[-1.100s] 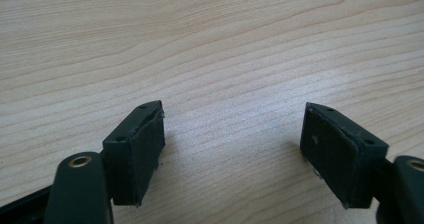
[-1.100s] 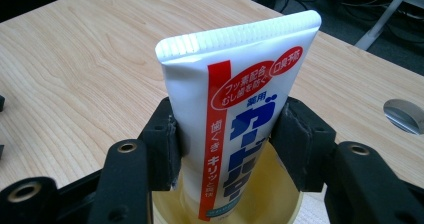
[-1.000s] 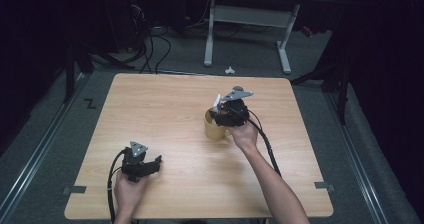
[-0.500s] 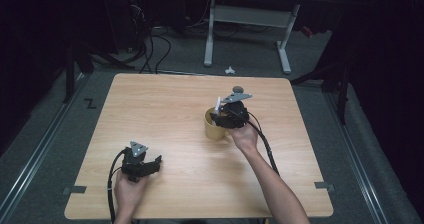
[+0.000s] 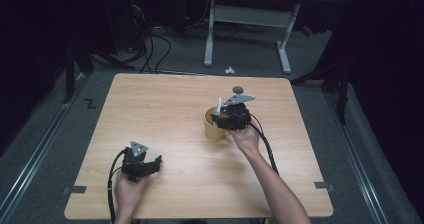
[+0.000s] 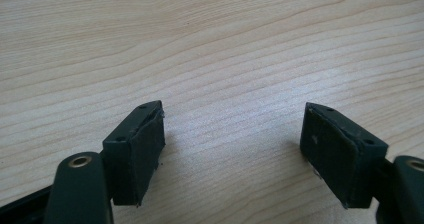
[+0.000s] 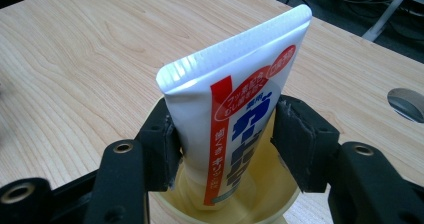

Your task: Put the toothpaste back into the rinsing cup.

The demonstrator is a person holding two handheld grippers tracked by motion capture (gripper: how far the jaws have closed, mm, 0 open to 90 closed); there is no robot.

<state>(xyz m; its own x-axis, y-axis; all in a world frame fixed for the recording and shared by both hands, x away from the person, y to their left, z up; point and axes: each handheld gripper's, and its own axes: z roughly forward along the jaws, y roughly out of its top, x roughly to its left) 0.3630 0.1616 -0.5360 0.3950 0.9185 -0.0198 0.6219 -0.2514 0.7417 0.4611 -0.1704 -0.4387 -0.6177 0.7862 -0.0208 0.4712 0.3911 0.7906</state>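
A white toothpaste tube (image 7: 235, 109) with red and blue print stands cap-down in a yellow cup (image 7: 240, 204) near the middle of the wooden table (image 5: 165, 104). My right gripper (image 7: 225, 144) reaches over the cup (image 5: 214, 126) with one jaw on each side of the tube (image 5: 218, 105). Its jaws have just been opening: the left pad lies against the tube and a thin gap shows at the right pad. My left gripper (image 5: 152, 163) rests low over the table's near left part. In the left gripper view, the left gripper (image 6: 232, 149) is open with only bare wood between its pads.
A grey round disc (image 5: 238, 89) lies on the table just beyond the cup, also seen as the disc (image 7: 406, 104) at the right. Beyond the far edge stand desk legs (image 5: 282, 44), floor cables and a small white object (image 5: 229, 70).
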